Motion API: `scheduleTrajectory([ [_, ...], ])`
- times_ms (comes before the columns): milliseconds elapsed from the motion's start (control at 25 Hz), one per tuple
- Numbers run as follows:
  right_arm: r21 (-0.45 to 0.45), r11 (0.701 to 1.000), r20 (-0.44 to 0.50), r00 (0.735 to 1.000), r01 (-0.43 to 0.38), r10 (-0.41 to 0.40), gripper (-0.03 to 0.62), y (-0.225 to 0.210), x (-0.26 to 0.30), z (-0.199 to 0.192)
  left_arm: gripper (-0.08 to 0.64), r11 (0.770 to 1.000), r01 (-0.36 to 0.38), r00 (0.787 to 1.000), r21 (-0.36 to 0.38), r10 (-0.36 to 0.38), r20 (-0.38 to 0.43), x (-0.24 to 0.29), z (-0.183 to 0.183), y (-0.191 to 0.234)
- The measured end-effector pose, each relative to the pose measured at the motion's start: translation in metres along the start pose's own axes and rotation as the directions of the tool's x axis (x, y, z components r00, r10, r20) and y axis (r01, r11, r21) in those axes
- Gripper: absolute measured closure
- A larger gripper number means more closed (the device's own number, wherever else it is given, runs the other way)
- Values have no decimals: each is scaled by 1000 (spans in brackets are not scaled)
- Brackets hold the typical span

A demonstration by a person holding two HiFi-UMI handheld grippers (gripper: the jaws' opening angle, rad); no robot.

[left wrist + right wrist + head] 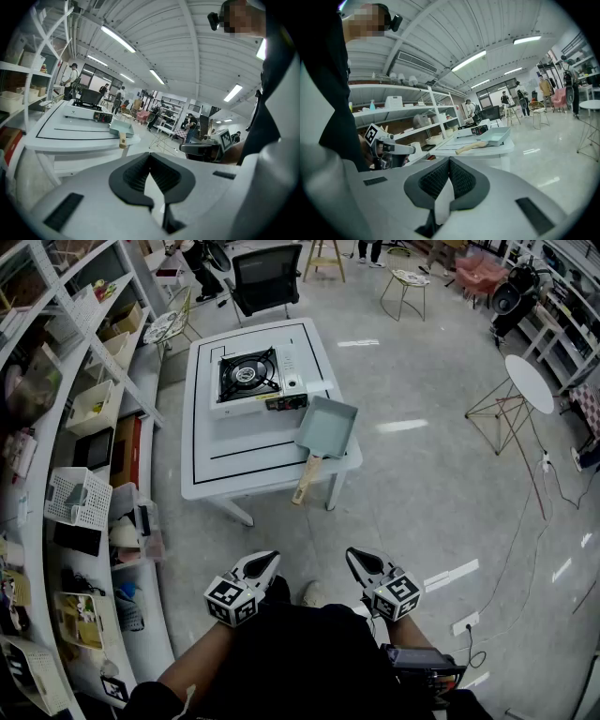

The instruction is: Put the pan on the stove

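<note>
A rectangular pale blue-green pan [326,425] with a wooden handle [307,480] lies on the near right corner of a white table [216,474]. Its handle sticks out over the front edge. A portable gas stove [249,379] stands behind it at the table's middle, with its burner bare. Both grippers are held low by the person's lap, well short of the table. My left gripper [266,562] is shut and empty, and so is my right gripper [357,559]. The pan [119,128] and the stove [88,111] show far off in the left gripper view, and the pan [495,136] again in the right gripper view.
White shelving [84,427] full of baskets and boxes runs along the left. A black office chair [267,277] stands behind the table. A round white side table [528,382] is at the right, with cables and a power strip [466,622] on the floor.
</note>
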State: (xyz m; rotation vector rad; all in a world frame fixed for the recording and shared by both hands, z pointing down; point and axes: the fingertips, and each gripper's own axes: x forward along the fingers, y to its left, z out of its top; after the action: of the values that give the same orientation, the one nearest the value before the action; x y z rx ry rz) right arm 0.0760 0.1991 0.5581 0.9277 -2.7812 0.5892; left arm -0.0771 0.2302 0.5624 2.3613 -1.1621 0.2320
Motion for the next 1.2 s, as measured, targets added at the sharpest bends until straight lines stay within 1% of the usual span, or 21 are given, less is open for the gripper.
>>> scheduleTrajectory([
  [120, -7, 1000, 3, 1000, -22, 22, 568, 2, -1, -11, 551, 1000, -11, 1000, -7, 11, -1, -4, -3, 2],
  [200, -12, 1000, 2, 1000, -21, 21, 568, 2, -2, -14, 551, 1000, -24, 1000, -12, 24, -4, -6, -5, 3],
  [400, -13, 1000, 13, 1000, -11, 11, 568, 1, -5, -12, 551, 1000, -30, 1000, -1, 30, 9, -5, -1, 1],
  [600, -7, 1000, 12, 1000, -14, 15, 568, 1, -2, -14, 551, 999, -37, 999, 7, 37, 6, -9, -2, 2],
  [760, 1, 1000, 9, 1000, -14, 14, 566, -1, -1, -15, 551, 998, -58, 998, 1, 58, 7, -12, 0, 4],
  [1040, 8, 1000, 13, 1000, -14, 14, 566, -7, 8, -15, 551, 997, -71, 997, 9, 71, 12, -14, 8, 9],
  [1200, 7, 1000, 28, 1000, -9, 8, 566, -12, 13, -8, 551, 997, -74, 997, 21, 74, 12, -12, 17, 12],
])
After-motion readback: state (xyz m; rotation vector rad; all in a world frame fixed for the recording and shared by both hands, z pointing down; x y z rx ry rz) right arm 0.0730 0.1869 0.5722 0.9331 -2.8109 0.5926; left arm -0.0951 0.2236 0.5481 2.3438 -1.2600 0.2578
